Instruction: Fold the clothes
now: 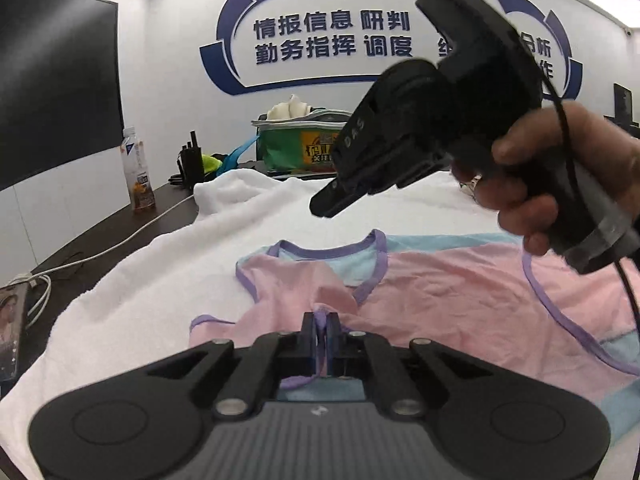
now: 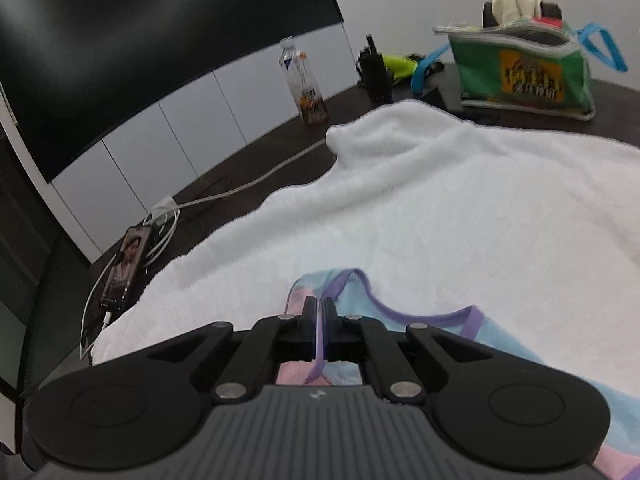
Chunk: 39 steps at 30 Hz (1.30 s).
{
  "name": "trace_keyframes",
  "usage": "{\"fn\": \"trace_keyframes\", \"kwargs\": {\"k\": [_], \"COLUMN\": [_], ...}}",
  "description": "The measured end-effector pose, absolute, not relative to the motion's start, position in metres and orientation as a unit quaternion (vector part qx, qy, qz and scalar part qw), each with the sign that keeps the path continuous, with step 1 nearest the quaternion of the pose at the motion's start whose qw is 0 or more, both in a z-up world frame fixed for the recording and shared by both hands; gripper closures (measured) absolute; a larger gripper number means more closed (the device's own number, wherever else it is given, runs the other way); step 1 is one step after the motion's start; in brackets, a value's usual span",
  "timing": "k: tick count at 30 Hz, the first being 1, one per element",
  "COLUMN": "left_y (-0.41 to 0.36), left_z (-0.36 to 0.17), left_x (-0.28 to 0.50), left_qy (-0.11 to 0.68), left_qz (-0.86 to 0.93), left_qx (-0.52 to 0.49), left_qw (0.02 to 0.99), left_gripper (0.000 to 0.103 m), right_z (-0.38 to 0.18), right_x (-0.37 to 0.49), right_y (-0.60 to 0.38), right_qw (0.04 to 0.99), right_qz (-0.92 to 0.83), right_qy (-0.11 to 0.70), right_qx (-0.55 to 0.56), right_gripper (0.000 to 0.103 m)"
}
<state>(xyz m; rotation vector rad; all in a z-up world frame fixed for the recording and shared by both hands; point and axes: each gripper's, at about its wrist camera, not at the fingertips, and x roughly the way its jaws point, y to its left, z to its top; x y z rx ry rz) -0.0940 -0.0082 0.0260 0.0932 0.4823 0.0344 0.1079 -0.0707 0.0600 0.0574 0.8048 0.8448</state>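
White wall with blue Chinese lettering (image 1: 332, 36) closes off the far side of the room, and a dark screen (image 1: 56, 80) hangs at my ten o'clock. Below them runs a dark worktop (image 1: 100, 236), mostly covered by a white towel (image 1: 168, 280). On the towel lies the garment I am folding, a pink and light-blue top (image 1: 440, 292) with purple trim, spread from the centre out toward three o'clock in the left wrist view.

My left gripper (image 1: 321, 326) is clenched on a raised pinch of the top's purple-edged fabric at six o'clock; the cloth stands up between the jaws. My right gripper (image 2: 319, 308) is likewise clamped tight on the top's edge, with a strip of purple trim running through the jaws. In the left wrist view that right gripper appears at one o'clock, held by a hand (image 1: 560, 184) above the towel, and there I cannot make out its grip.

Along the worktop's far edge stand a drink bottle (image 1: 138, 172) at ten o'clock, a small black device (image 1: 192, 160) beside it, and a green bag (image 1: 300, 144) at twelve with pale cloth poking out. A phone (image 2: 124, 272) on a white cable (image 2: 224, 192) lies at nine o'clock, just beside the towel's edge.
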Motion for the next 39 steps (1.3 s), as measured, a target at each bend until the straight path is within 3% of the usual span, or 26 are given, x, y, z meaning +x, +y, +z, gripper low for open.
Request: {"fn": "trace_keyframes", "kwargs": {"k": [3,7,15,16,17,20,23,34,36,38,39], "left_y": [-0.01,-0.006,0.003,0.005,0.006,0.011,0.014,0.016,0.017,0.017,0.017], "left_z": [0.02,0.014,0.008,0.008,0.009,0.01,0.011,0.008,0.008,0.008,0.008], "left_x": [-0.09,-0.089,-0.091,-0.091,-0.091,-0.091,-0.092,-0.094,-0.094,-0.093,-0.093], "left_qy": [0.251,0.264,0.282,0.283,0.284,0.285,0.287,0.284,0.285,0.285,0.285], "left_qz": [0.013,0.012,0.008,0.006,0.004,-0.002,-0.005,-0.007,-0.008,-0.008,-0.008], "left_qx": [0.047,0.037,0.014,0.008,0.001,-0.015,-0.023,-0.022,-0.024,-0.024,-0.024], "left_qw": [0.967,0.964,0.959,0.959,0.959,0.958,0.958,0.959,0.958,0.958,0.958], "left_gripper": [0.1,0.1,0.1,0.1,0.1,0.1,0.1,0.1,0.1,0.1,0.1], "right_z": [0.06,0.048,0.018,0.016,0.016,0.023,0.034,0.007,0.004,-0.003,-0.006], "right_x": [0.108,0.114,0.121,0.122,0.12,0.116,0.114,0.116,0.121,0.128,0.13], "right_y": [-0.08,-0.086,-0.047,-0.042,-0.04,-0.043,-0.051,-0.035,-0.039,-0.048,-0.051], "right_qw": [0.829,0.81,0.777,0.772,0.774,0.785,0.797,0.755,0.743,0.719,0.706], "right_qz": [0.387,0.388,0.428,0.433,0.434,0.431,0.424,0.438,0.438,0.441,0.446], "right_qy": [0.402,0.438,0.46,0.464,0.46,0.444,0.427,0.486,0.498,0.516,0.521], "right_qx": [0.036,0.04,0.024,0.025,0.023,0.027,0.039,0.053,0.09,0.153,0.18], "right_gripper": [0.098,0.079,0.08,0.085,0.1,0.103,0.102,0.097,0.094,0.076,0.072]}}
